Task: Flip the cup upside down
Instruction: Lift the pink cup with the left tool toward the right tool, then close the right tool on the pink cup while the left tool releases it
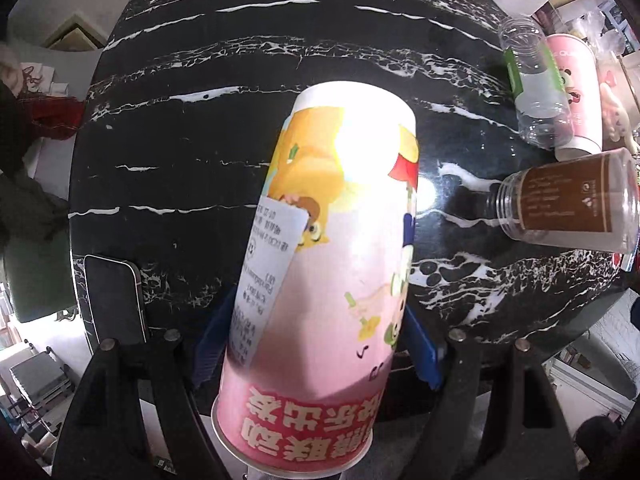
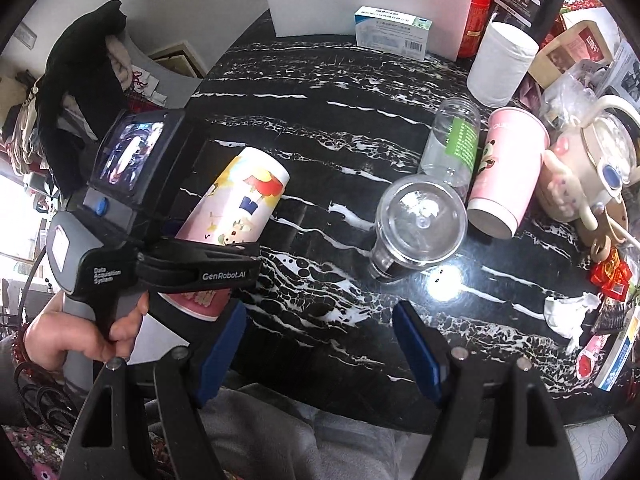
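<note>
The left gripper (image 1: 316, 344) held the paper cup (image 1: 332, 264) clamped between its blue pads, tilted above the black marble table (image 1: 240, 120), while the right gripper (image 2: 320, 354) stood wide and empty; turning it fully over probably called for a slow, firmly gripped wrist roll.

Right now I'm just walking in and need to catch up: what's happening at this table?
A person holds a gripper in each hand. The left gripper is shut on a tall pink cartoon cup, held tilted above the black marble table. The right gripper hangs open and empty nearby. Other cups and bottles stand to the right.
</note>
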A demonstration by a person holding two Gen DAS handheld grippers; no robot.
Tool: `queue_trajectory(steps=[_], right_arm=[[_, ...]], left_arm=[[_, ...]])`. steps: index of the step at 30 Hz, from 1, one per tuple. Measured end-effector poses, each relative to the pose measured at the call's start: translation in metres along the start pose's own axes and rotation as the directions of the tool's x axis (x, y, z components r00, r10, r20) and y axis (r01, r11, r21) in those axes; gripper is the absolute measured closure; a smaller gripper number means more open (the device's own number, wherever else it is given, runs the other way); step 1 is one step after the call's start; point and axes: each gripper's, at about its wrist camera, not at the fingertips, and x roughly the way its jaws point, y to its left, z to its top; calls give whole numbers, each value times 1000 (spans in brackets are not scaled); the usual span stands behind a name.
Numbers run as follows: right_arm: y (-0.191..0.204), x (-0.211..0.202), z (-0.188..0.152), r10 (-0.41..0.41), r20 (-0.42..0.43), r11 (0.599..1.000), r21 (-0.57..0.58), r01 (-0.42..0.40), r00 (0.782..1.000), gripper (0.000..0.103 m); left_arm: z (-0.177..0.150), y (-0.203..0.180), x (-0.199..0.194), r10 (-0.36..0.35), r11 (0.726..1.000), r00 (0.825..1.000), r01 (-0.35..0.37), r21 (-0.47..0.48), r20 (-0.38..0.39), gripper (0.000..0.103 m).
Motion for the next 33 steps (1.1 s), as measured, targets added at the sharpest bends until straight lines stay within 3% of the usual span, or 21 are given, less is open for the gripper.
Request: queue_trajectory(steps=[17, 28, 33], right_arm=[[2, 3, 5, -15, -12, 1000, -3, 15, 1000, 27], [9, -1, 11, -8, 4, 1000, -9, 8, 1000, 27], [16, -4, 17, 7, 15, 1000, -14, -7, 1000, 27]], left_arm=[[8, -11, 8, 57, 998, 998, -57, -9, -27, 26], [10, -5, -46, 41, 998, 999, -40, -39, 23, 20], [0, 22, -74, 113, 992, 992, -110, -63, 56, 20]])
